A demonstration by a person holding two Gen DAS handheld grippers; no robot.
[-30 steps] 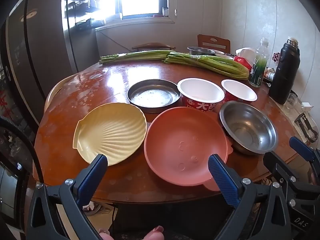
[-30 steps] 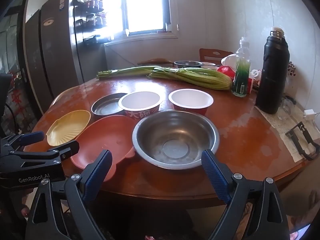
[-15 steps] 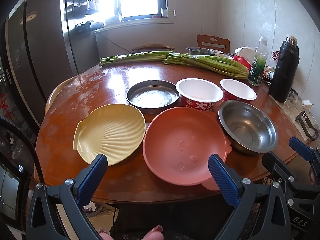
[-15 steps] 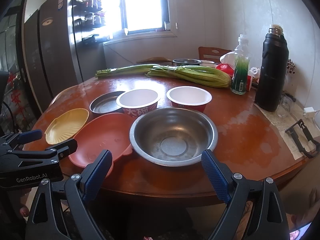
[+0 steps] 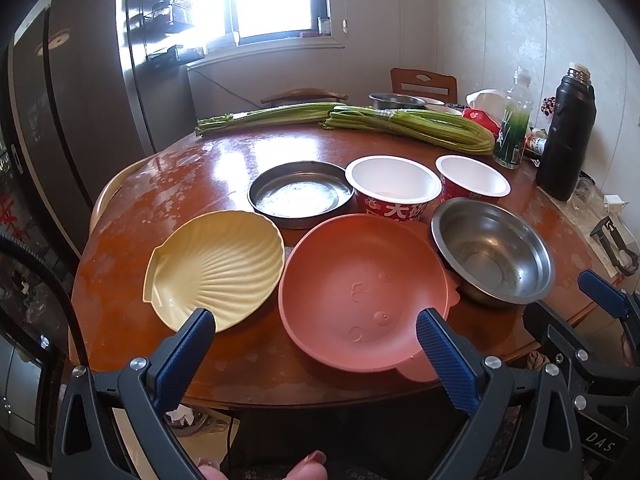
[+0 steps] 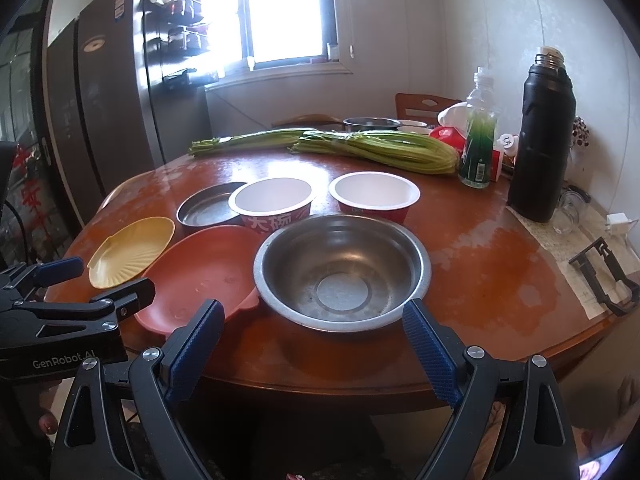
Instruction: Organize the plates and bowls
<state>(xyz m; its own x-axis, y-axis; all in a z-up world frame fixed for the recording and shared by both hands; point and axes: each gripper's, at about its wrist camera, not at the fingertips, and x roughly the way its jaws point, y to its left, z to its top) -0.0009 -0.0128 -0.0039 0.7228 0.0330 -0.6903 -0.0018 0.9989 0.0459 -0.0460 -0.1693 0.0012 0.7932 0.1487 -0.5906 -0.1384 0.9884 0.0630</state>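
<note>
On the round wooden table sit a yellow shell-shaped plate [image 5: 216, 268], a salmon plate [image 5: 360, 292], a steel bowl [image 5: 492, 252], a flat steel dish [image 5: 300, 196] and two red-and-white paper bowls [image 5: 392, 188] [image 5: 472, 178]. My left gripper [image 5: 316, 352] is open and empty just short of the table's near edge, in front of the two plates. My right gripper [image 6: 312, 340] is open and empty in front of the steel bowl [image 6: 342, 272], with the salmon plate [image 6: 200, 276] to its left.
Green vegetable bundles [image 5: 408, 124] lie across the far side. A black thermos [image 6: 540, 136], a green bottle [image 6: 478, 144] and a glass stand at the right. A black clamp [image 6: 604, 276] lies on paper at the right edge. A fridge [image 6: 108, 88] stands left.
Both grippers have moved slightly nearer the table, so the dishes look a little larger. Nothing on the table has moved.
</note>
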